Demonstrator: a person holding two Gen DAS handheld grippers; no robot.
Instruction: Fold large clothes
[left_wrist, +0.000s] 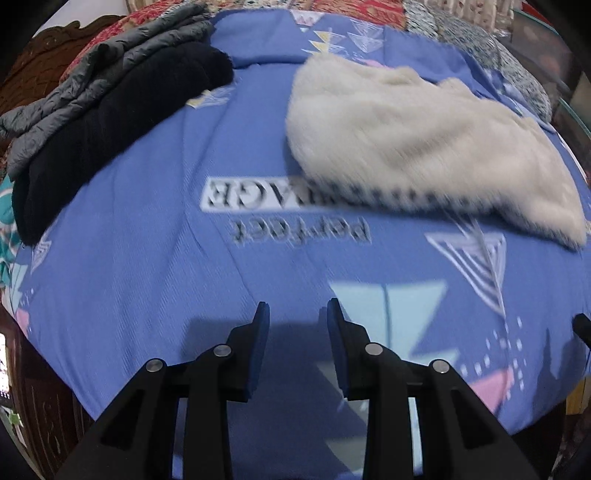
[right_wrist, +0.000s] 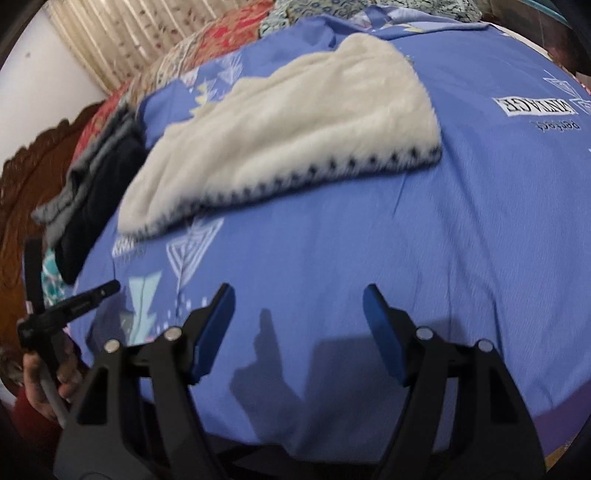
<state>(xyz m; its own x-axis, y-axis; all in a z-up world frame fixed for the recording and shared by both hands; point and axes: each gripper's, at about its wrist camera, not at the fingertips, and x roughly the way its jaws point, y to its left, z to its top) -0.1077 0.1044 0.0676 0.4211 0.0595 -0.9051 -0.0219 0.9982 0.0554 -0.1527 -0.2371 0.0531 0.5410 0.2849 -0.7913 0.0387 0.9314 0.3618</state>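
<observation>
Both grippers, left gripper and right gripper, hover with jaws apart, holding nothing; cream fleece garment lies folded on blue bedsheet, beside dark folded clothes.

Blue printed bedsheet — carved wooden headboard, pale curtain.

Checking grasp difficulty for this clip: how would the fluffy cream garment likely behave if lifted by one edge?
The cream garment looks soft and thick-piled, so probably floppy, draping rather than holding shape. Its fuzzy surface should grip pads rather than slip. It already lies folded, so layers may separate.
</observation>
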